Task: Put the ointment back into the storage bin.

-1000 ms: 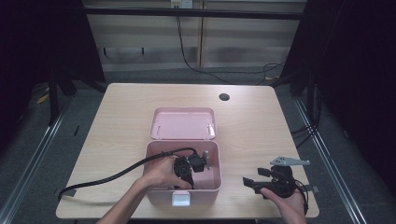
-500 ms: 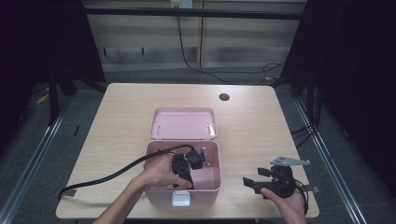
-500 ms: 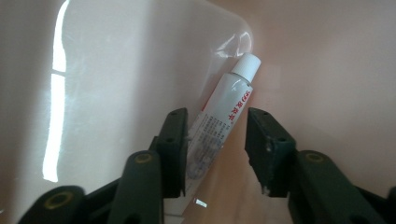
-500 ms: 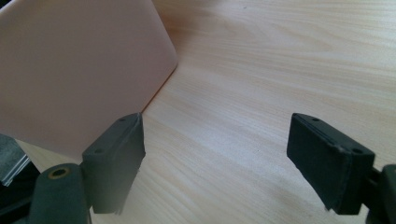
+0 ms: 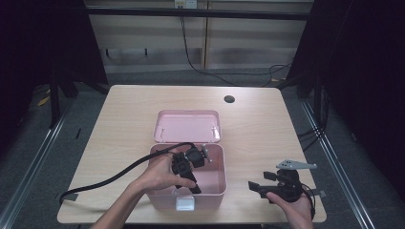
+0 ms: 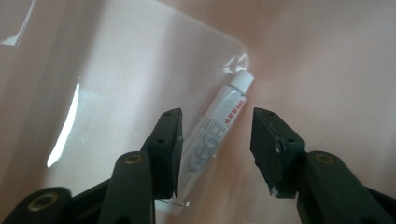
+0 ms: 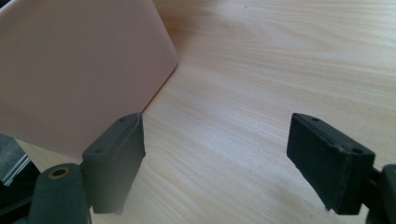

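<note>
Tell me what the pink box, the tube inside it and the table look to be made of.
Pink box: likely moulded plastic, glossy; its inner walls carry bright glare streaks and its corners are rounded.
Tube: white with printed text and a white cap; probably soft plastic or laminate, though the look leaves it open.
Table: pale wood grain, matte; solid wood or laminate can't be told.

Left gripper (image 5: pixel 191 183) angled downward, fingers (image 6: pixel 167 149) parted. Right gripper (image 5: pixel 254 187) held level, fingers (image 7: pixel 116 163) spread wide.
</note>
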Motion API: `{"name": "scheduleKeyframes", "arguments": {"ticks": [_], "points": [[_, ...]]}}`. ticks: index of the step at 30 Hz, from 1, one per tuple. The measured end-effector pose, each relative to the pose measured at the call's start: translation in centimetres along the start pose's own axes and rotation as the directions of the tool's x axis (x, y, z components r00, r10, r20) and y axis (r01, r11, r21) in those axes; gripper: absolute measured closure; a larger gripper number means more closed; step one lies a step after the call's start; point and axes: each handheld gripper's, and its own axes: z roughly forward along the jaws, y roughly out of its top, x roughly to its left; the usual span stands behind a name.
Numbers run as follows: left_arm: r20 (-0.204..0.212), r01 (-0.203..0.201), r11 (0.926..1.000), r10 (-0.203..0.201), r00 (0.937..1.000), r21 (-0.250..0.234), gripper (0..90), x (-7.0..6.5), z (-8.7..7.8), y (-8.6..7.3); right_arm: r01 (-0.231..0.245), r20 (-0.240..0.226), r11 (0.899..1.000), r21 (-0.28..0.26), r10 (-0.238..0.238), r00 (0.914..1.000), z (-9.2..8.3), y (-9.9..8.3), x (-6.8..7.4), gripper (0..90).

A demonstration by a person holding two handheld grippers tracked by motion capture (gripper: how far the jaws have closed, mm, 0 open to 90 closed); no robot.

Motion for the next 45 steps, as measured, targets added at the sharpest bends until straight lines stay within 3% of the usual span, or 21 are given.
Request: {"name": "scheduleKeyframes", "arguments": {"ticks": [5,12,19,22,28,35,45], "points": [[-0.010,-0.021,0.9997,0.021,0.9997,-0.007,50.1,-0.2,-0.6,-0.1,0.000,-0.001,1.000,0.001,0.000,1.0000,0.0,0.0,0.0,19.0],[-0.067,-0.042,0.9985,0.039,0.9970,-0.035,50.4,-0.7,-2.4,-0.6,-0.003,-0.002,1.000,0.001,0.003,1.0000,0.0,0.0,0.0,19.0],[-0.099,-0.064,0.9972,0.060,0.9932,-0.038,52.9,-1.3,-2.7,-1.0,-0.004,-0.002,1.000,0.001,0.004,1.0000,0.0,0.0,0.0,19.0],[-0.112,-0.080,0.9952,0.073,0.9910,-0.056,51.9,-1.7,-3.8,-1.4,-0.007,-0.001,1.000,0.003,0.007,1.0000,0.0,0.0,0.0,18.9],[-0.143,-0.091,0.9950,0.084,0.9862,-0.042,51.9,-1.8,-5.4,-2.2,-0.004,-0.002,1.000,0.000,0.004,1.0000,0.1,0.0,0.0,18.9],[-0.166,-0.092,0.9942,0.082,0.9827,-0.056,51.0,-2.1,-7.4,-3.4,-0.007,-0.002,1.000,0.002,0.007,1.0000,0.0,0.0,0.0,18.9],[-0.162,-0.055,0.9948,0.040,0.9860,-0.086,49.0,-1.1,-8.4,-5.7,-0.009,0.000,1.000,0.002,0.009,1.0000,0.0,0.0,0.0,18.9]]}}
